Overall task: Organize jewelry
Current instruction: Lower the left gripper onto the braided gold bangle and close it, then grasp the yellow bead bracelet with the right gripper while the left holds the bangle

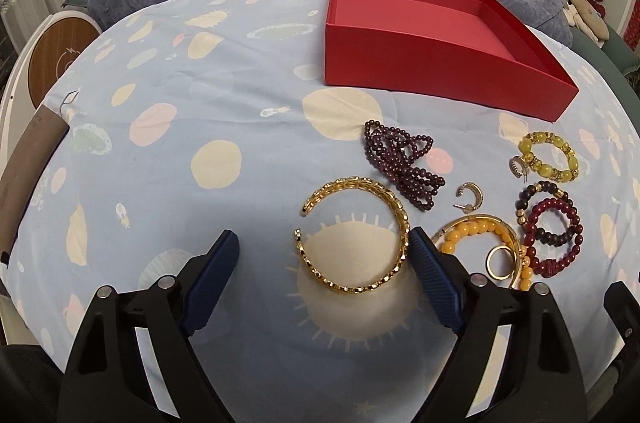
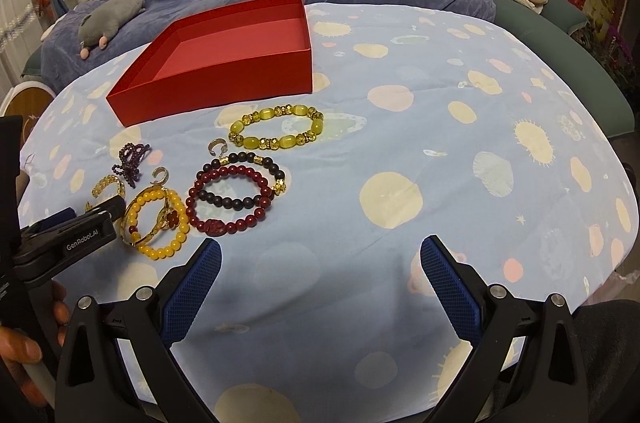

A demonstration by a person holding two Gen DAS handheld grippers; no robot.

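**Q:** Which object is in hand at this step, and where does it lie?

**A:** The gold chain-link cuff (image 1: 356, 235). It rests flat on the patterned cloth (image 1: 200, 127), between the jaws of the left gripper (image 1: 324, 247) and toward the right-hand one, whose blue pad (image 1: 430, 263) sits just beside or against the cuff's rim; contact cannot be confirmed. The jaws stand spread wide and hold nothing.

**Q:** What surrounds it?

**A:** Just past the right-hand jaw lie an amber bead bracelet (image 1: 480, 235) and a gold bangle (image 2: 154, 223), overlapping. Ahead of the jaws sits a heap of purple beads (image 1: 400, 163), with a small hoop earring (image 1: 469, 195) near it. Further out are a red bead bracelet (image 2: 232, 201) overlapping a dark bead bracelet (image 2: 240, 179), and a yellow-green bead bracelet (image 2: 276, 127). Beyond everything stands the red box (image 1: 420, 63), empty.

**Q:** And the other tool?

**A:** The right gripper (image 2: 320, 263) hovers over bare cloth, jaws spread, the red bracelet ahead of its left-hand jaw.

**Q:** What stage is this, and what does the next move require?

**A:** Judged as the outset: nothing is boxed. The cuff seems the first pick. A clean pinch probably needs the jaws shifted so one pad falls inside the ring and one outside, closing on the band alone, clear of the amber beads.
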